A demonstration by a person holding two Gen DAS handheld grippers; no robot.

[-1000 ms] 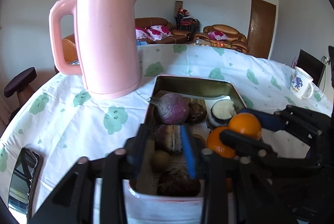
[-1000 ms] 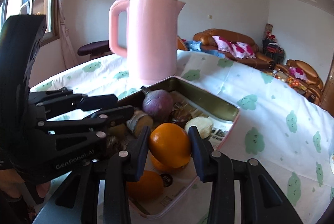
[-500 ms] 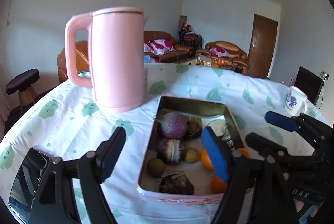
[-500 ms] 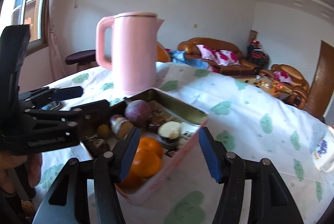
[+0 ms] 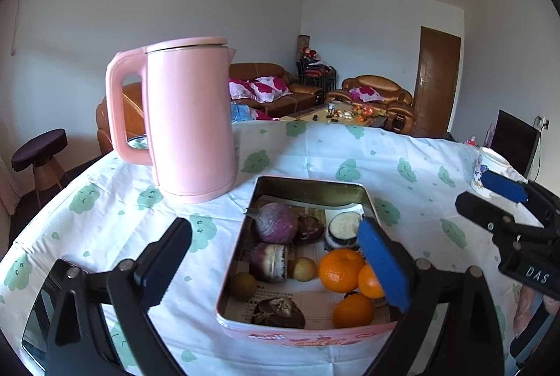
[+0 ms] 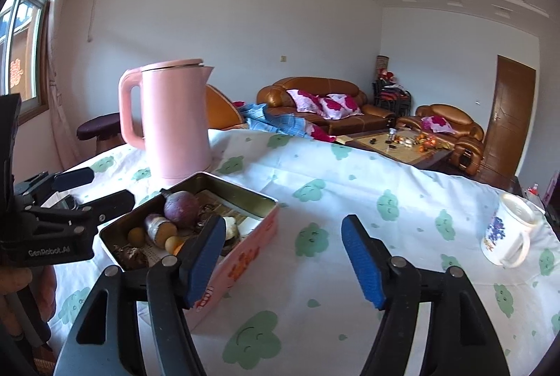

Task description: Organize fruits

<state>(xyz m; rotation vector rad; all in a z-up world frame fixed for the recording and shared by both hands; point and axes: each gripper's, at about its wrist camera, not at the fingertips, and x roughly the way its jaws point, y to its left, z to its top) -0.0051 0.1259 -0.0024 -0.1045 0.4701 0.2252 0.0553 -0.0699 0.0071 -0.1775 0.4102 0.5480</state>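
Observation:
A pink rectangular tin on the table holds the fruit: three oranges at its right, a purple round fruit, a cut purple piece, small brown fruits and dark ones. The tin also shows in the right wrist view. My left gripper is open and empty, raised in front of the tin. My right gripper is open and empty, to the right of the tin above the cloth; it also shows in the left wrist view.
A tall pink kettle stands behind the tin at left. A white printed mug stands at the table's right. A dark phone lies near the front left edge. The tablecloth is white with green clouds.
The right gripper let go of the orange, which now lies in the tin, and opened. Both grippers opened wide and drew back and up from the tin.

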